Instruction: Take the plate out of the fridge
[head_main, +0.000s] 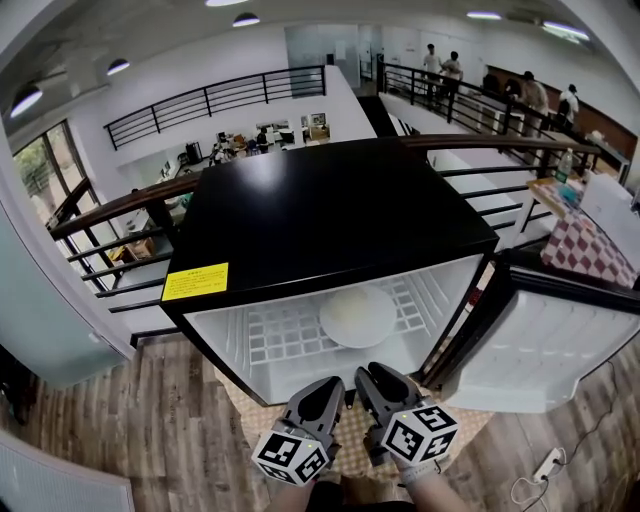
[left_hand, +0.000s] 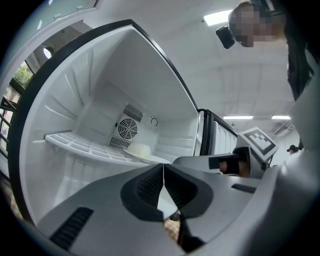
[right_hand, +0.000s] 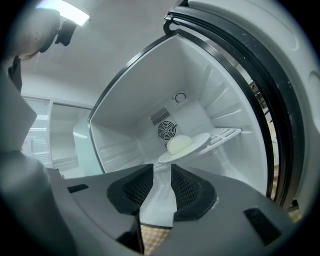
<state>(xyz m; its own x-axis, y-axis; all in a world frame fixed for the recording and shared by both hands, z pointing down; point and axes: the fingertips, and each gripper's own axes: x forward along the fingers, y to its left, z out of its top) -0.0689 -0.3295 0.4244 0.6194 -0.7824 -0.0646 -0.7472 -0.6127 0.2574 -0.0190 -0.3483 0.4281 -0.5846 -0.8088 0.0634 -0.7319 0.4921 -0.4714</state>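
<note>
Fridge (head_main: 330, 220) door (head_main: 545, 345) is open, but the plate (head_main: 357, 316) sits untouched on the shelf (head_main: 285, 335) inside, my left gripper (left_hand: 163, 175) has its fingers (left_hand: 145, 187) pinched together on nothing, my right gripper (right_hand: 161, 175) is slightly apart and empty, so the whole grab's left.

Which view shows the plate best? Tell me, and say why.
The right gripper view: the plate sits close and clear on the wire shelf, a pale mound on it. The head view shows it small, from above, as a disc. The left gripper view shows it small and edge-on, beyond its jaws.
</note>
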